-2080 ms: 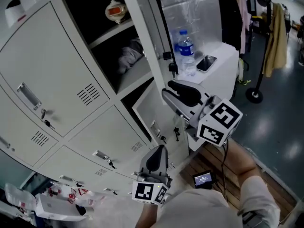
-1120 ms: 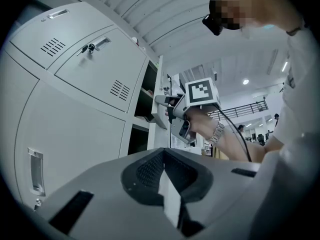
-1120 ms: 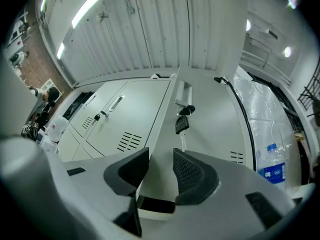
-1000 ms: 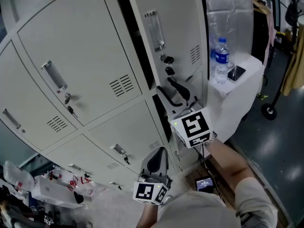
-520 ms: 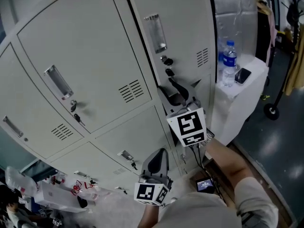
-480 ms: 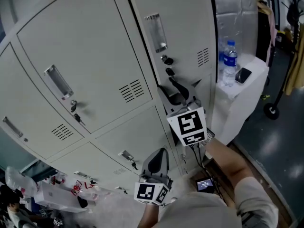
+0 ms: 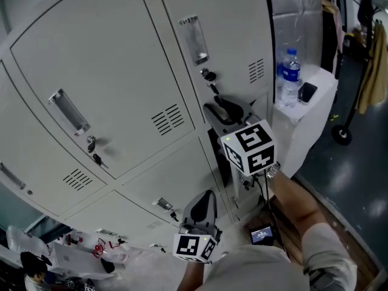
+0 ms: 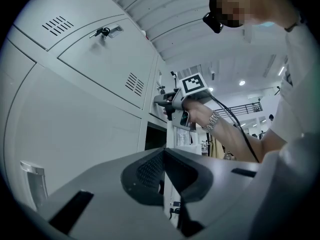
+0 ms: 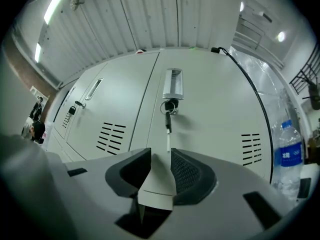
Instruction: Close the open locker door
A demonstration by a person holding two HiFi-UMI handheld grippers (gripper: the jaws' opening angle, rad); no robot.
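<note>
- Though raised upward at bottom centre, holds nothing in the left gripper [image 7: 204, 196]; jaws pressed together.
- Mid-frame, closes the right gripper [image 7: 225, 109] on the lower edge of the locker door [image 7: 233, 29]; pads against it on both sides.
- Lies about flush with the neighbouring door [image 7: 91, 71], upper centre; key [image 7: 209, 76] hanging from its front.
- Far right, upper: water bottle [image 7: 290, 77] standing on white stand [image 7: 303, 123].

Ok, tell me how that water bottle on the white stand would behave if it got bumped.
The water bottle stands upright, tall and narrow, on the white stand, so a bump would probably tip it rather than slide it. Its body is round, so once down it would likely roll.
</note>
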